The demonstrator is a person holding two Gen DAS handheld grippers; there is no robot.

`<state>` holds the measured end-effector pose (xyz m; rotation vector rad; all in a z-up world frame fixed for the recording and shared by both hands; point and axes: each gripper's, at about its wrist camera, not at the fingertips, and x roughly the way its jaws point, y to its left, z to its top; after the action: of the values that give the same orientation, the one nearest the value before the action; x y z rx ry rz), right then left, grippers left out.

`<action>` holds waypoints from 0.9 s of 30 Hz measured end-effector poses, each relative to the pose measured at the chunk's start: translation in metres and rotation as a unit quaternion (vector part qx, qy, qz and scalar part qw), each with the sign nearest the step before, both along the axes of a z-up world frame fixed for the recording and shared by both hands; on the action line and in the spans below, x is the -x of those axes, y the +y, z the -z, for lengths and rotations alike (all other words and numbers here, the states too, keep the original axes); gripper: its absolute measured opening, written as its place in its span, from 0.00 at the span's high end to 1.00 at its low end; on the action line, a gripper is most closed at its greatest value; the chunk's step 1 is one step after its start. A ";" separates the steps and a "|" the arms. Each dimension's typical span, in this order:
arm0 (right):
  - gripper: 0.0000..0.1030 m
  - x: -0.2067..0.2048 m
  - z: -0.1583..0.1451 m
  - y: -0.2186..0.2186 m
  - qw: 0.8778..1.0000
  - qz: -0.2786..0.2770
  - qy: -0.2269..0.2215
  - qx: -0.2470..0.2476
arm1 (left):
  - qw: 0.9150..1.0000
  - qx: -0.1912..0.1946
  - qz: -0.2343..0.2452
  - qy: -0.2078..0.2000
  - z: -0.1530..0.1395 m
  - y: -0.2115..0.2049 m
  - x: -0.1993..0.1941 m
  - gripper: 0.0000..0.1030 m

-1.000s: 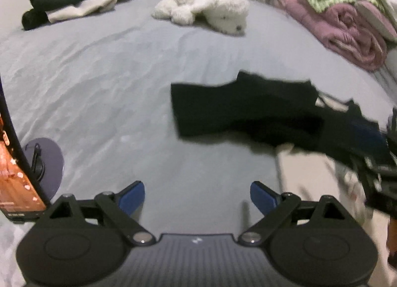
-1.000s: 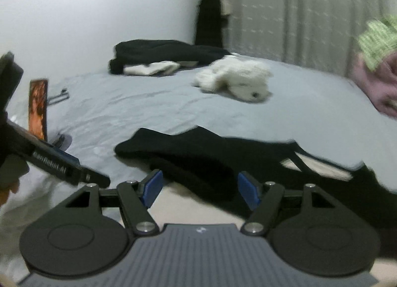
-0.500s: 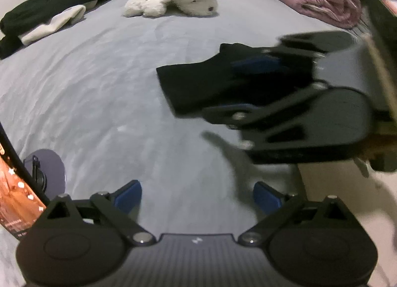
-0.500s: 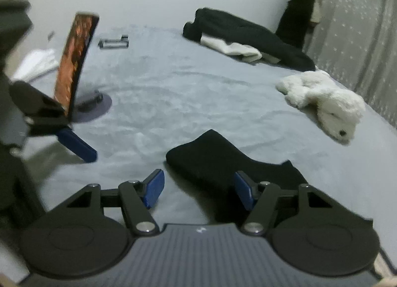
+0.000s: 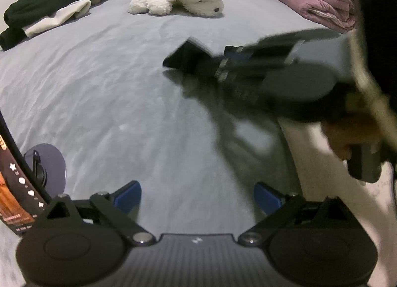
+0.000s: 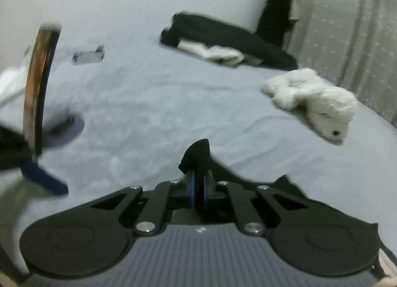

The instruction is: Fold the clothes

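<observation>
From the left wrist, the left gripper (image 5: 197, 196) stood wide and empty over the grey bedsheet (image 5: 99, 83), while the blurred right gripper (image 5: 223, 63) pinched a corner of the black fabric garment (image 5: 186, 56); most of that garment was hidden behind it. From the right wrist, its blue pads had just closed on that corner, so the grasp step looked done, and the next move would likely need the corner drawn across to fold.

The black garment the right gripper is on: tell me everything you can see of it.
The black garment is a dark, soft-looking knit, plain with no visible pattern. One corner pokes up between the pads of the right gripper, whose jaws have just been closing and now pinch it. The rest trails back under the gripper over the grey bedsheet. In the left wrist view its pointed end looks raised, a shadow beneath. Its type is unclear.
</observation>
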<state>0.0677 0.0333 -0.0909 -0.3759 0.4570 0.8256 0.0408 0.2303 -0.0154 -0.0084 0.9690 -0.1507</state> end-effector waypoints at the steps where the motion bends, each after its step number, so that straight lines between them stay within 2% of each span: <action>1: 0.95 -0.001 -0.006 -0.005 1.000 0.009 0.000 -0.011 | 1.000 0.002 -0.002 0.000 0.000 0.000 0.000 0.05; 8: 0.95 -0.012 -0.050 -0.046 0.993 0.068 0.007 -0.092 | 0.999 0.032 -0.021 -0.007 -0.004 0.003 -0.002 0.07; 14: 0.95 -0.013 -0.086 -0.079 0.986 0.104 -0.013 -0.126 | 0.996 0.077 -0.035 -0.033 -0.010 0.002 -0.010 0.30; 16: 0.95 -0.014 -0.097 -0.092 0.984 0.119 -0.023 -0.134 | 0.993 0.096 -0.041 -0.050 -0.014 -0.001 -0.012 0.48; 22: 0.95 -0.018 -0.119 -0.134 0.973 0.165 -0.046 -0.156 | 0.986 0.109 -0.046 -0.117 -0.023 -0.022 -0.023 0.57; 27: 0.95 -0.017 -0.126 -0.172 0.962 0.203 -0.067 -0.168 | 0.979 0.150 -0.069 -0.124 -0.019 -0.031 -0.040 0.62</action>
<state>0.0844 -0.1384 0.0354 -0.0173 0.2468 0.4595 0.0804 0.1992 0.0038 -0.3264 0.6872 -0.1652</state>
